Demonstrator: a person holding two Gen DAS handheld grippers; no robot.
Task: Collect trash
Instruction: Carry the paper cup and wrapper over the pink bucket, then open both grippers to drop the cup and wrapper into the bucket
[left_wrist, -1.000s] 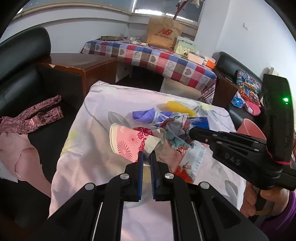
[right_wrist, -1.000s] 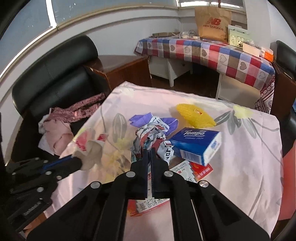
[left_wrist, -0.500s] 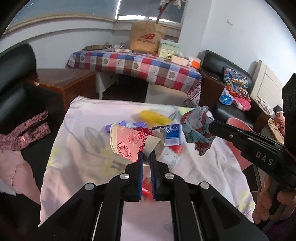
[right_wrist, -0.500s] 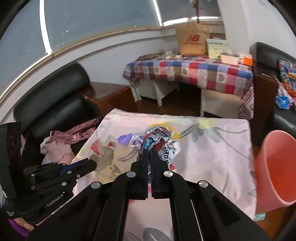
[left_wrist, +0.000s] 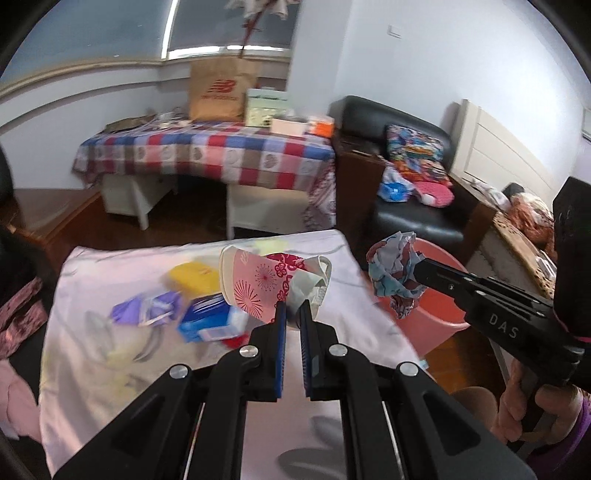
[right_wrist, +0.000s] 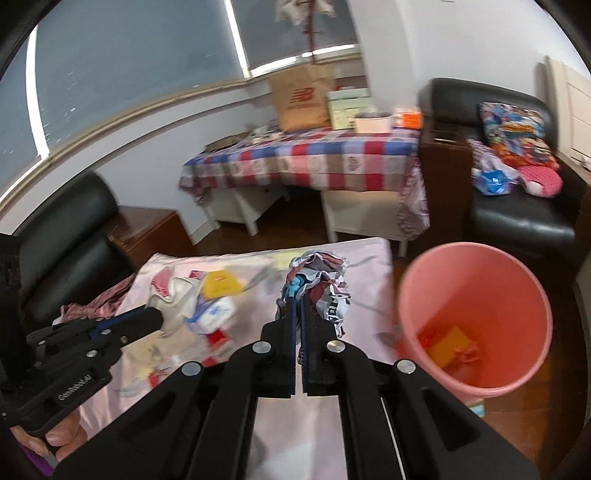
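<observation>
i've got the left gripper (left_wrist: 291, 314) pinching the crushed pink paper cup (left_wrist: 266, 282) and the right gripper (right_wrist: 298, 310) clamped on a crumpled printed wrapper (right_wrist: 321, 284), both lifted off the cloth-covered table (right_wrist: 332, 417) beside the pink bin (right_wrist: 476, 321) — legible: "das", "genrobot.ai".

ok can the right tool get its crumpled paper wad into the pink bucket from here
Probably yes: the right tool holds the crumpled printed paper wad beside the open pink plastic bucket, nothing between them.

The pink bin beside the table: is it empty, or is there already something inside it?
Not empty. The pink bin is upright and open, with yellow and red scraps at its bottom.
</observation>
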